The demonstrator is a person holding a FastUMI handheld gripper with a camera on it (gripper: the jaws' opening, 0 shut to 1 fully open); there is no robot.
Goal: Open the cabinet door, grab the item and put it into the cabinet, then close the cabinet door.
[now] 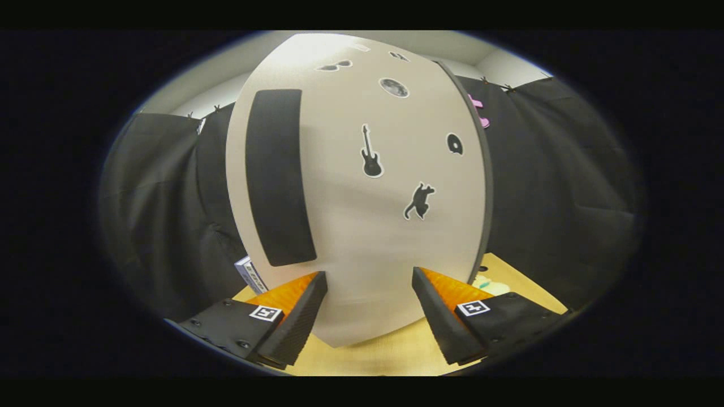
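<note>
Cabinet door (362,226) with black handle strip (280,178) and stickers close ahead, seemingly shut, gripper (369,308) fingers spread wide and empty before it, small box (249,274), possibly the item, beside cabinet on worktop (367,356); task apparently barely begun.

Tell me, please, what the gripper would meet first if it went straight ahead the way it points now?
Most likely the beige cabinet door with black stickers: the open gripper faces its lower panel, with nothing between the fingers, though the gap is hard to judge.
</note>
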